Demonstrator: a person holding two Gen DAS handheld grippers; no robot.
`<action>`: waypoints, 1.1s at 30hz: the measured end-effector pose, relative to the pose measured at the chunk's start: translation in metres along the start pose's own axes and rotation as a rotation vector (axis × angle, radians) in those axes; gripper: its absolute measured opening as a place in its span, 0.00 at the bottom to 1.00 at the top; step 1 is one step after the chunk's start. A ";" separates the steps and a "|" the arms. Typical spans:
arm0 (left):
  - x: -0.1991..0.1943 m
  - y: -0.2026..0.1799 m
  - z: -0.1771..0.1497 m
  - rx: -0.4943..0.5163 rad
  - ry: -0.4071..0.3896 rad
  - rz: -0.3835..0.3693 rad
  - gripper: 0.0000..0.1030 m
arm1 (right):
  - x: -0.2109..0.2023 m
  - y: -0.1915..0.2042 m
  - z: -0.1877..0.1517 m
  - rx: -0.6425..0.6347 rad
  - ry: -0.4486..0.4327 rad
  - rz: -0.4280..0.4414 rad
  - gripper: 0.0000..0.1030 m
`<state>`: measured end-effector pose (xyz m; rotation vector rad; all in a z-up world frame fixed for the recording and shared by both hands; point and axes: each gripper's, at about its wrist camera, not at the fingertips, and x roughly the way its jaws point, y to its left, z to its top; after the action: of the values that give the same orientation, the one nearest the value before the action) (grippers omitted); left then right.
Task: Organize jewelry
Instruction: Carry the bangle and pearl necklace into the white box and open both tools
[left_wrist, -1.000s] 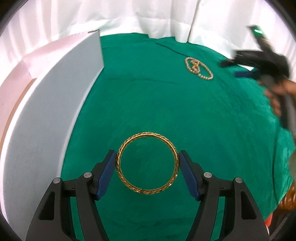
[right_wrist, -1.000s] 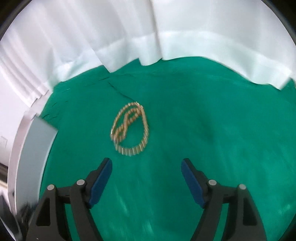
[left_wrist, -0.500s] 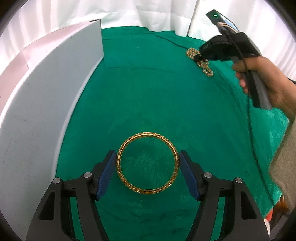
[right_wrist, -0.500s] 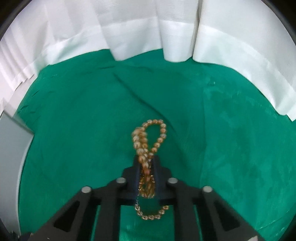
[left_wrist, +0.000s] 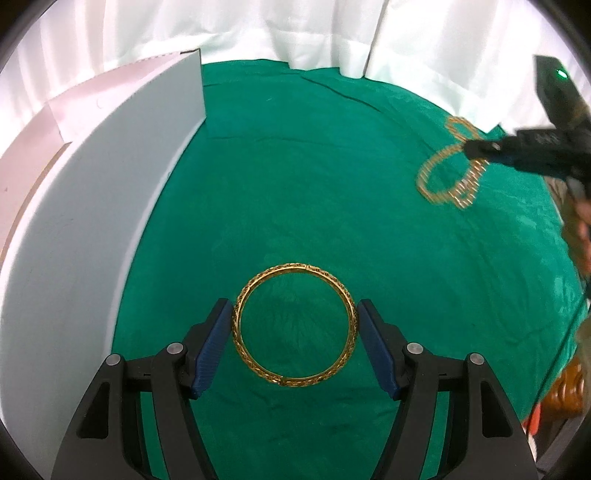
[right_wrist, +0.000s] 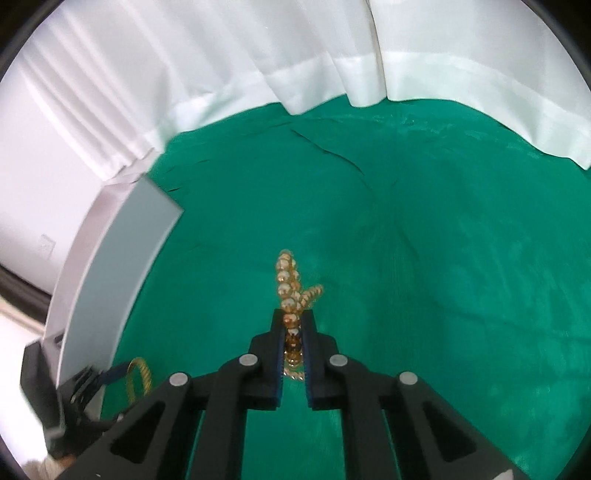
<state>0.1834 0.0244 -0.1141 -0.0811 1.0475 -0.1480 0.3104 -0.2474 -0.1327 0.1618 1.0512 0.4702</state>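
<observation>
A gold bangle (left_wrist: 293, 267) is clamped between the blue pads of my left gripper (left_wrist: 293, 306), just above the green cloth (left_wrist: 314, 166), with its shadow on the cloth below. At the right of the left wrist view, my right gripper (left_wrist: 476, 147) is shut on a gold bead chain (left_wrist: 447, 184), whose loops dangle over the cloth. In the right wrist view the beads (right_wrist: 286, 280) stick out past the shut right gripper (right_wrist: 294, 317). The bangle (right_wrist: 142, 369) shows small at the lower left.
A white box with an upright lid (left_wrist: 92, 221) stands along the cloth's left side and also shows as the white box (right_wrist: 122, 266). A white curtain (left_wrist: 258, 29) hangs behind the table. A brown carved object (left_wrist: 569, 387) sits at the right edge.
My right gripper came down open over the bead chain, shut on it and lifted it off the cloth, moving right in the left wrist view. The left gripper and bangle stayed put.
</observation>
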 end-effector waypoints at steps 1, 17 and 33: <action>-0.002 -0.002 -0.001 0.003 -0.002 -0.002 0.68 | -0.004 0.005 -0.006 -0.007 -0.005 0.001 0.08; -0.067 -0.024 -0.003 0.038 -0.054 -0.066 0.68 | -0.054 0.054 -0.055 -0.143 0.026 0.014 0.08; -0.253 0.085 0.041 -0.135 -0.211 -0.174 0.68 | -0.106 0.214 0.025 -0.378 -0.088 0.170 0.08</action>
<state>0.1018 0.1490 0.1112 -0.3049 0.8382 -0.2216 0.2253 -0.1016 0.0382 -0.0649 0.8493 0.8001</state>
